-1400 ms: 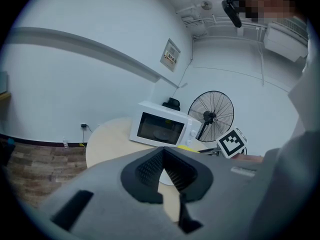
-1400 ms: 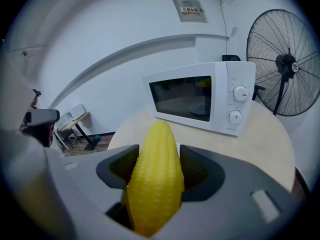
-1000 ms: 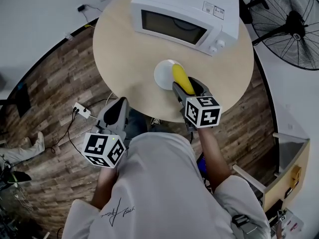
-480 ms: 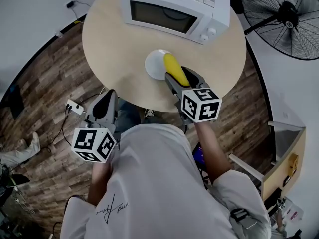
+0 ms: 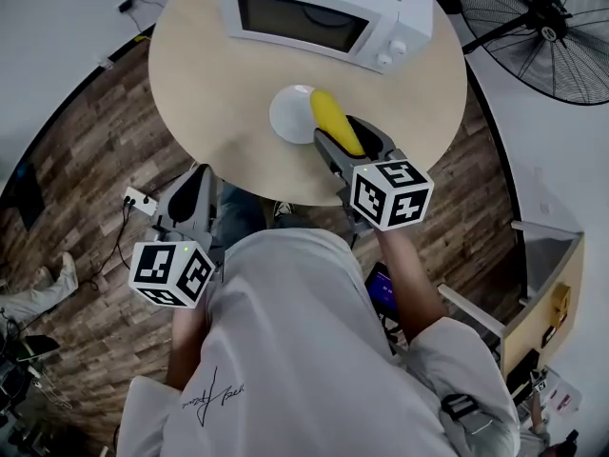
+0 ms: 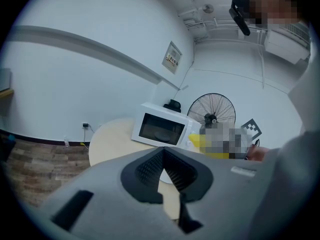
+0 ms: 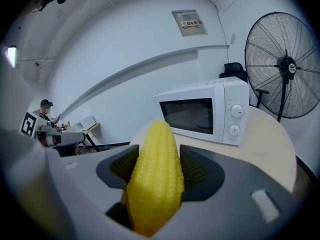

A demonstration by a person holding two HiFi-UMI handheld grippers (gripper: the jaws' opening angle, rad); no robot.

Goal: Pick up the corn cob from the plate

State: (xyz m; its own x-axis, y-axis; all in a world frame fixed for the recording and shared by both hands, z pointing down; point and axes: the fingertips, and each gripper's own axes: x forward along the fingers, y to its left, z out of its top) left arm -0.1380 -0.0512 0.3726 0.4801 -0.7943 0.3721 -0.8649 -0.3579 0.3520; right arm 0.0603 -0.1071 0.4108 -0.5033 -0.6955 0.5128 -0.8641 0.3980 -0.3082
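A yellow corn cob sticks out forward from my right gripper, whose jaws are shut on its lower half. It hangs over the right edge of a small white plate on the round table. In the right gripper view the corn cob fills the gap between the two dark pads of the right gripper. My left gripper is held low, off the table's near left edge, and grips nothing. In its own view the left gripper has its jaw tips together.
A white microwave stands at the back of the table, door closed, also seen as the microwave just beyond the corn. A black standing fan is at the right. A power strip lies on the wooden floor.
The right gripper keeps its hold on the corn, which now looks larger and closer to the head camera, by the plate's right edge. The left gripper stays low beside the table.
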